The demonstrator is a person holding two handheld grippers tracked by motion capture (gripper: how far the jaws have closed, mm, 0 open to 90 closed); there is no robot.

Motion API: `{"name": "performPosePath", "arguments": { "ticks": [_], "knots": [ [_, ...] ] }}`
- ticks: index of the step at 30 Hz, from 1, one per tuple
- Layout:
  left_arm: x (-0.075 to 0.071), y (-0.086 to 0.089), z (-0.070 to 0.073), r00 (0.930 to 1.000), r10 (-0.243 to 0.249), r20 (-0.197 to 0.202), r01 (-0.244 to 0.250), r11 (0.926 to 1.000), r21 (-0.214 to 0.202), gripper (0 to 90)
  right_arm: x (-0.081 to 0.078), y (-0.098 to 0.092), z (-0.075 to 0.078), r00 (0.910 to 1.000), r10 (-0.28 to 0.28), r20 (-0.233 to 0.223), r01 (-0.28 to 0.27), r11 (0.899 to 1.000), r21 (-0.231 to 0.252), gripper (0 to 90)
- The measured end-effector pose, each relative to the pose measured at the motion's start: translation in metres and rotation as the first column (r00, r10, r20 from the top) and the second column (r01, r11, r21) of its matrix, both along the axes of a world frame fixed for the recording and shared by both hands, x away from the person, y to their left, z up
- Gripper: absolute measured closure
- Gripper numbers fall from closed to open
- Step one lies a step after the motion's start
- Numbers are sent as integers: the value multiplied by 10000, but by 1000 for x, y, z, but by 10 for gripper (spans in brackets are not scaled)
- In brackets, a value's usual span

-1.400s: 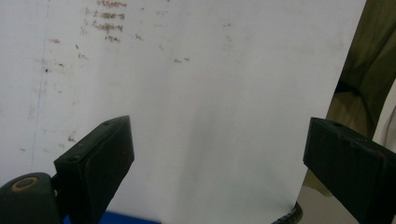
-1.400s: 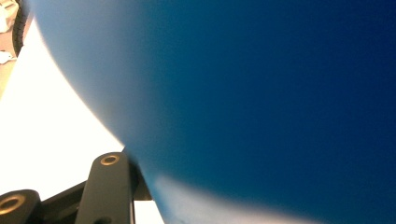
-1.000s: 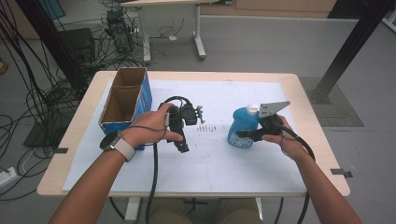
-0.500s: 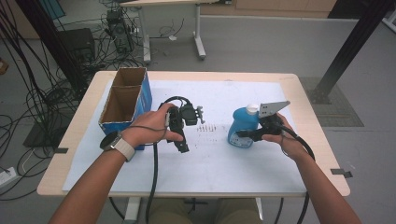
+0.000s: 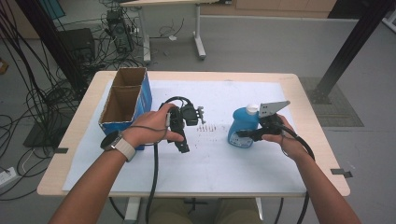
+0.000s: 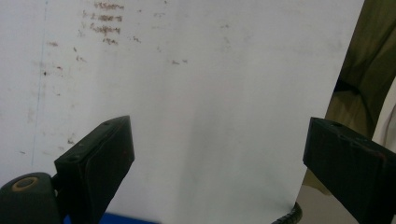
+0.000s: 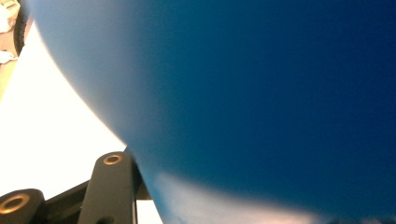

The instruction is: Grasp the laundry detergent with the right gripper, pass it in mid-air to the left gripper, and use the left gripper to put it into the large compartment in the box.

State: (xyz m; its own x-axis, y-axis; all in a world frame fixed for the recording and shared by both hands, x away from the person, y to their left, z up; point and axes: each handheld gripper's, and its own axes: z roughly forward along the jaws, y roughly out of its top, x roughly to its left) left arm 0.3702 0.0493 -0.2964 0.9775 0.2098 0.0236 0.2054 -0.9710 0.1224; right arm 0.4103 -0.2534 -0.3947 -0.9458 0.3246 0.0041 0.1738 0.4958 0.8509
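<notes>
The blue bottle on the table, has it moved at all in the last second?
No. The blue bottle stands at the same spot beside the small brown marks on the white sheet, with the right gripper clamped on it.

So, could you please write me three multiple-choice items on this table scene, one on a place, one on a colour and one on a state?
1. Where does the cardboard box stand on the table?
A. at its left side
B. at its right side
C. at the near edge

2. What colour is the bottle?
A. red
B. blue
C. green

3. How do the left gripper jaws stand?
A. clamped on the box
B. clamped on the bottle
C. open over the white sheet

Key: 1 A, the box sits left of both hands. 2 B, blue body with a white cap. 3 C, its jaws stand wide apart with nothing between them.
</notes>
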Motion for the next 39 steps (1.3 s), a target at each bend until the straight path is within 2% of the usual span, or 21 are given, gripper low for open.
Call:
{"name": "performPosePath", "arguments": {
  "ticks": [39],
  "knots": [
    [-3,0,2,9999,96,77,-95,9999,-74,91,-1,0,0,10000,-82,-27,82,10000,3,439]
  ]
}}
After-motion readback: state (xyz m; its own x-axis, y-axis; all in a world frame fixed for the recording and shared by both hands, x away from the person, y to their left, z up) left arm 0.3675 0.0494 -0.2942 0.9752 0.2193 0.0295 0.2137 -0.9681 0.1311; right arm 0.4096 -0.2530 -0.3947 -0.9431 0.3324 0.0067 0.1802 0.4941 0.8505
